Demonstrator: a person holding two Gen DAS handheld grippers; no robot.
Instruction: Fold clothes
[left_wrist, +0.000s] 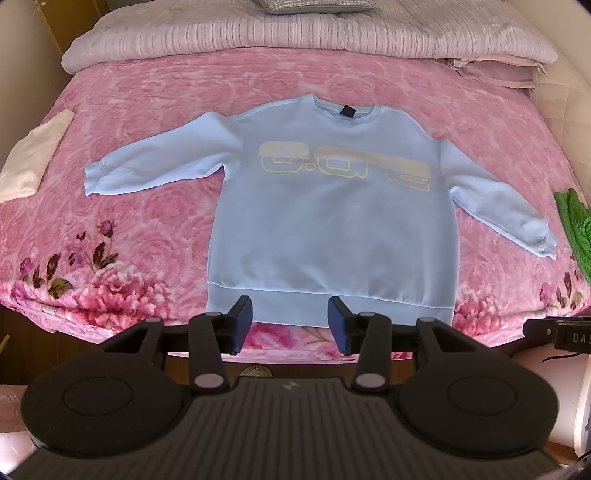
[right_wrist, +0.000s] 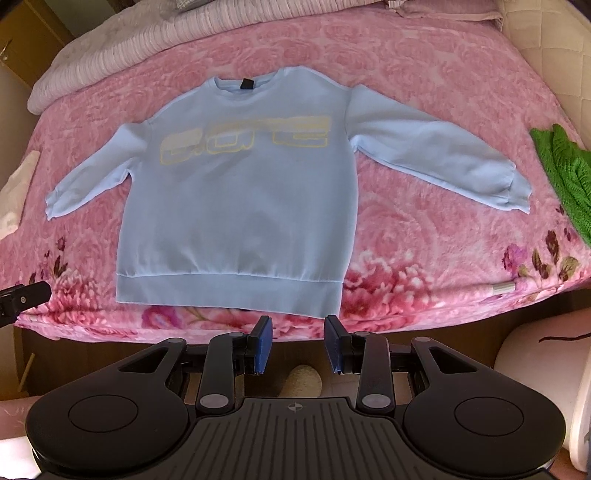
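Observation:
A light blue sweatshirt (left_wrist: 332, 221) with yellow lettering lies flat, front up, on the pink floral bedspread (left_wrist: 147, 110), both sleeves spread out to the sides and the hem toward me. It also shows in the right wrist view (right_wrist: 240, 203). My left gripper (left_wrist: 290, 321) is open and empty, hovering just in front of the hem near the bed's front edge. My right gripper (right_wrist: 298, 341) is open and empty, in front of the hem's right part, off the bed's front edge.
A folded white cloth (left_wrist: 33, 158) lies at the bed's left edge. A green knit garment (right_wrist: 565, 173) lies at the right edge. A folded quilt (left_wrist: 295, 33) and pillows sit at the far end. A white round container (right_wrist: 546, 369) stands on the floor at right.

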